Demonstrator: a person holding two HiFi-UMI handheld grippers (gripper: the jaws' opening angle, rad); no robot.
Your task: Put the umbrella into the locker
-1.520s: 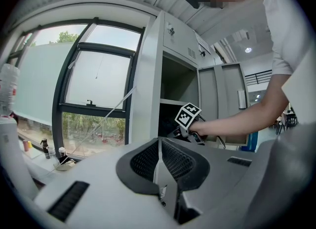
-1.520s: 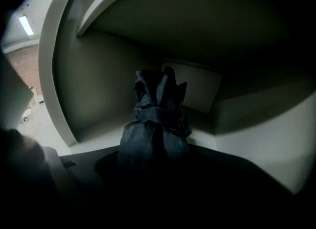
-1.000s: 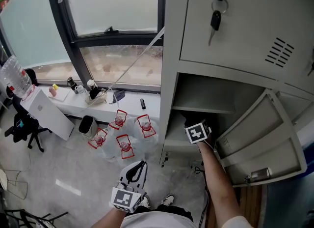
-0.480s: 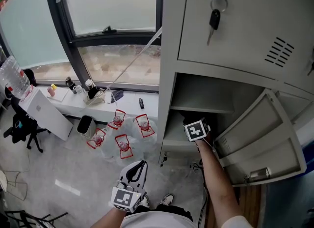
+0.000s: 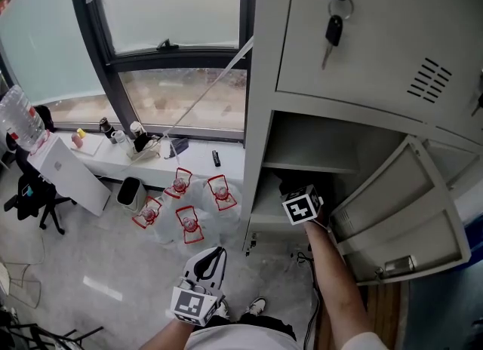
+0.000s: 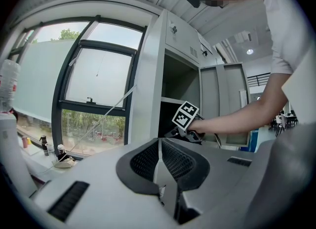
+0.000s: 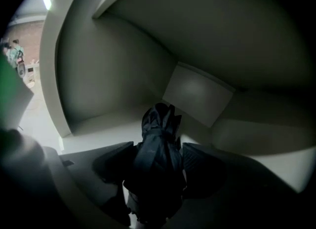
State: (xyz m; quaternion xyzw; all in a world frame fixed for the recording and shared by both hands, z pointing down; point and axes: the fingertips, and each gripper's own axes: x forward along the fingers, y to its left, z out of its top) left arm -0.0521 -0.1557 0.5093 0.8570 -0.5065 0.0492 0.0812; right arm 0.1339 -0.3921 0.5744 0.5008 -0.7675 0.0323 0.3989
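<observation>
A dark folded umbrella (image 7: 159, 139) lies on the floor of the locker's lower compartment (image 7: 98, 124), pointing toward the back wall. My right gripper (image 7: 158, 150) reaches into that compartment. Its jaws are opening, and the umbrella lies between them with a sliver of light beside the right pad (image 7: 197, 159). In the head view the right gripper (image 5: 293, 192) sits inside the grey locker (image 5: 260, 115), its marker cube at the opening. My left gripper (image 5: 209, 262) hangs low near my waist, shut and empty; the left gripper view shows its pads (image 6: 170, 159) pressed together.
The compartment's door (image 5: 407, 205) swings open to the right. Keys (image 5: 330, 32) hang in the closed door above. Several water bottles with red handles (image 5: 185, 205) stand on the floor left of the locker, below a window sill (image 5: 113, 160) with small items.
The right gripper's marker cube has shifted slightly toward me at the compartment opening. The left gripper has stayed where it was.
</observation>
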